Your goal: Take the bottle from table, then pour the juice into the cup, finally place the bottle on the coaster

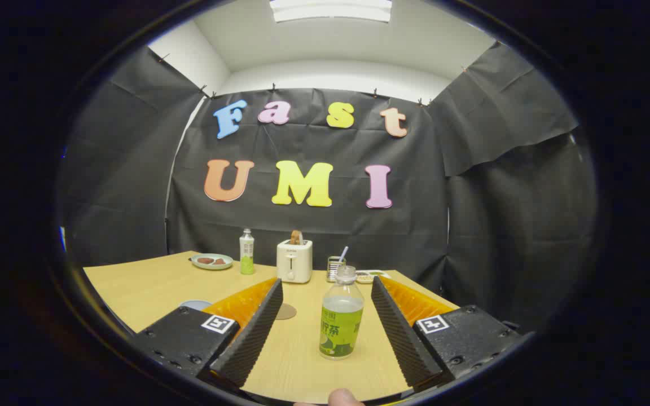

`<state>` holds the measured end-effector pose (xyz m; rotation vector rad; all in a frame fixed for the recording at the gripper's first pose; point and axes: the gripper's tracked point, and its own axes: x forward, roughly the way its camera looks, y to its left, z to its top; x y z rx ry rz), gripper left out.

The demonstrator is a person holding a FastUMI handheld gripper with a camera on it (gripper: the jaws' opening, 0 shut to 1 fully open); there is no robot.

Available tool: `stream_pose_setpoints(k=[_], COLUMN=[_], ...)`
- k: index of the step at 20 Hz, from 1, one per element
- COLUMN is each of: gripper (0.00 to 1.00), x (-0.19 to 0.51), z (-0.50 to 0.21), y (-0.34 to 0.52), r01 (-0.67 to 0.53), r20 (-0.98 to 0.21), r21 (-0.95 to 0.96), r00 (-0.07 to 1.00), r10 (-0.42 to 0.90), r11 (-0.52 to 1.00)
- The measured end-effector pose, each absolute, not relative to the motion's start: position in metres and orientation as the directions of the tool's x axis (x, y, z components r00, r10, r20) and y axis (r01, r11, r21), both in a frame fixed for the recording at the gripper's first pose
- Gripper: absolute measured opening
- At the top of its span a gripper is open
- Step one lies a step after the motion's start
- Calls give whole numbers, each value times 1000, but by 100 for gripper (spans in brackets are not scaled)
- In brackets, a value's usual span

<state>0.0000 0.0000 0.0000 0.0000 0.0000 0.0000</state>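
Claw fingers spread (untouching) around uncapped, part-full bottle.

A light wooden table in a black-draped booth. Along its far edge: a green plate with brown food, a white toaster holding 1 bread slice, a metal holder and a small dish.

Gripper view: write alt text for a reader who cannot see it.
An uncapped juice bottle stands upright on a wooden table between the open jaws of the gripper, untouched by either. Beyond it stand a white toaster, a second bottle and a plate.
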Motion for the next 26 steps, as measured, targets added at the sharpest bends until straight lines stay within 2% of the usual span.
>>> stream_pose_setpoints(k=[26], gripper=[100], x=[8], z=[0], y=[5], r01=[-3], r20=[3], r21=[22], r00=[1000], r10=[3], r11=[1000])
